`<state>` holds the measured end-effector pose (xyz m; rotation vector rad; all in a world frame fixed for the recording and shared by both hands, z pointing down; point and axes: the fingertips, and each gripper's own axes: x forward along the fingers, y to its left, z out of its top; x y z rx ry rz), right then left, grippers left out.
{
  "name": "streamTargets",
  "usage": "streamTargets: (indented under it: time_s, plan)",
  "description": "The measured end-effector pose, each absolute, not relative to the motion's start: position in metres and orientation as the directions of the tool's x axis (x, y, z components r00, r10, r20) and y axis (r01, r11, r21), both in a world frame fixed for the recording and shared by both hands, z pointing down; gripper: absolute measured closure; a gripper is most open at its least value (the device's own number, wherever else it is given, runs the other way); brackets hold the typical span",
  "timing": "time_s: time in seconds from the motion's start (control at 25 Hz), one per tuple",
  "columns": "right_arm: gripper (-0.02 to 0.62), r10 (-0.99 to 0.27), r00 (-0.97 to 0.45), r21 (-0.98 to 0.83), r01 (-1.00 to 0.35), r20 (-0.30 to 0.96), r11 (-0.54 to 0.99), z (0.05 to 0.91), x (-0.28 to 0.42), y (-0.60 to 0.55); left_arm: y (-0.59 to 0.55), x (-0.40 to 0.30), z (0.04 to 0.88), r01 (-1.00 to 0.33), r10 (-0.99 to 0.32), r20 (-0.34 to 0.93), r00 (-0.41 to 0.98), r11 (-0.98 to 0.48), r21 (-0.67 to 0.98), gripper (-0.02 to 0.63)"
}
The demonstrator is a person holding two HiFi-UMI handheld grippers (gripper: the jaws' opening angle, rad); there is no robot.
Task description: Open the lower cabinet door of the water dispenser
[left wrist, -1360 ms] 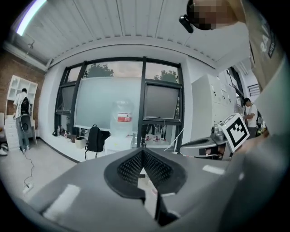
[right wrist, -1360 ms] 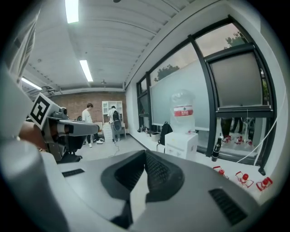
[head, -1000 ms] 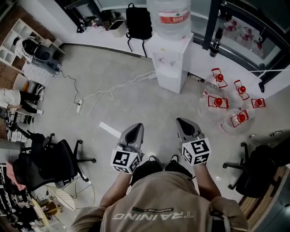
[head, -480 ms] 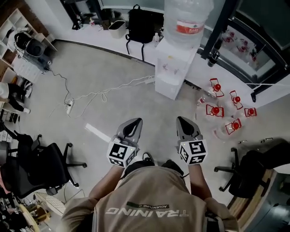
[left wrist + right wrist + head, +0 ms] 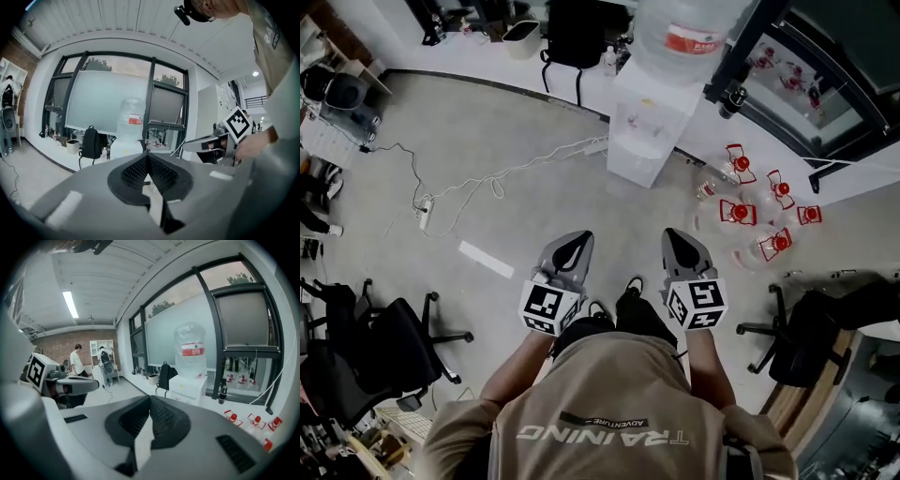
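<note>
moved: person (image 5: 609, 412) | now: closer to water dispenser (image 5: 643, 141)

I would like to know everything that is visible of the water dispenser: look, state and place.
The water dispenser is a white, box-shaped floor unit, plastic by its look, standing upright on the grey floor by the white wall. A large clear bottle with a red label sits on top. Small taps show on its upper front; the lower cabinet door looks closed. A white cable runs along the floor toward its base.
</note>
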<state>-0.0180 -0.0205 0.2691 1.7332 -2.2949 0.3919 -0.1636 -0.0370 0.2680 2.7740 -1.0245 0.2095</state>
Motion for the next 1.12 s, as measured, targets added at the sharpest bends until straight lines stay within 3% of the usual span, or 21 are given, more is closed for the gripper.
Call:
streamTargets:
  time_s: [0.44, 1.12]
  plan:
    - [0.586, -0.895, -0.336, -0.048, -0.940, 0.293, 0.337, 0.262, 0.010, -0.092, -0.088, -0.121, 0.248, -0.676, -0.652, 0.204, 0.730, -0.732, 0.081, 0.604]
    - [0.586, -0.865, -0.349, -0.094, -0.936, 0.361, 0.339, 0.313, 0.130, -0.173, -0.177, -0.006, 0.258, -0.668, -0.632, 0.242, 0.736, -0.737, 0.106, 0.604]
